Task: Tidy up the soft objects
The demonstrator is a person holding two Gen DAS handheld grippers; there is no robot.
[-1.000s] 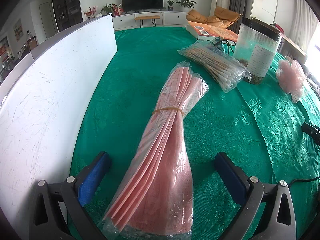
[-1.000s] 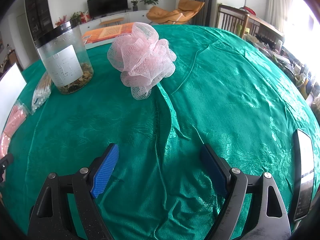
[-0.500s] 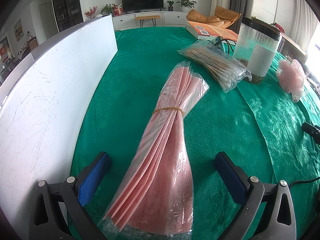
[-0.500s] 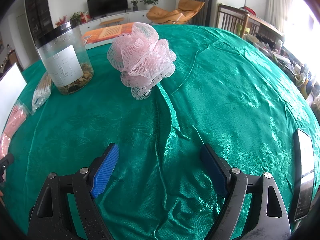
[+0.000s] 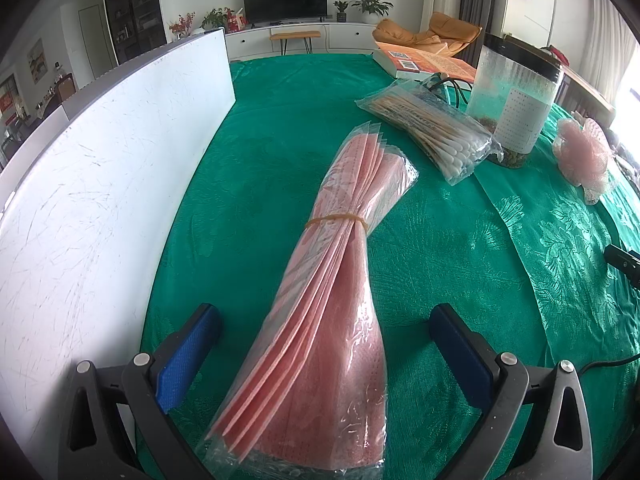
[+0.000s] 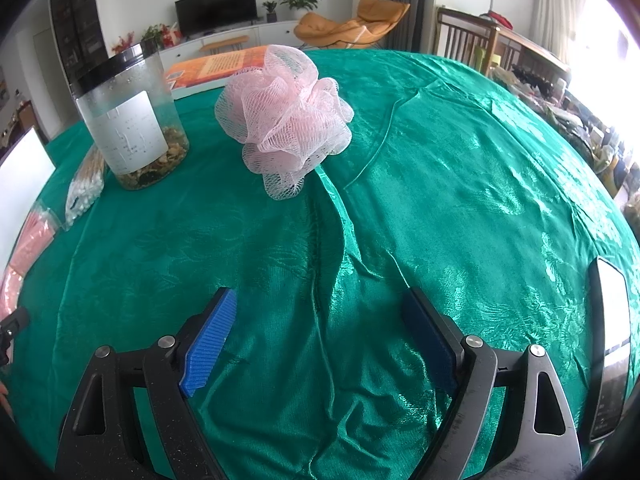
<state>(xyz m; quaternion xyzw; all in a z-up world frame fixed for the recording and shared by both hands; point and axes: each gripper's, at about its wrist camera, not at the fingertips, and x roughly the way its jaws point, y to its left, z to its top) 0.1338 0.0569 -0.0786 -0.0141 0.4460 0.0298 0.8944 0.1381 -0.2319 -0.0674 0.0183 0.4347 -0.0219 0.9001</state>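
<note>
A bundle of pink cloths in clear plastic (image 5: 332, 280), tied with a rubber band, lies on the green tablecloth (image 5: 260, 140). Its near end rests between the wide-apart fingers of my open left gripper (image 5: 324, 356). A pink mesh bath pouf (image 6: 284, 116) sits further out in the right wrist view and at the right edge of the left wrist view (image 5: 584, 156). My right gripper (image 6: 320, 336) is open over bare cloth, well short of the pouf. A bag of cotton swabs (image 5: 436, 132) lies beyond the bundle.
A tall white board (image 5: 100, 184) stands along the left. A clear jar with a black lid (image 6: 132, 120) stands left of the pouf. An orange book (image 5: 428, 60) lies at the back. A phone (image 6: 608, 360) lies at the right edge. The tablecloth is wrinkled.
</note>
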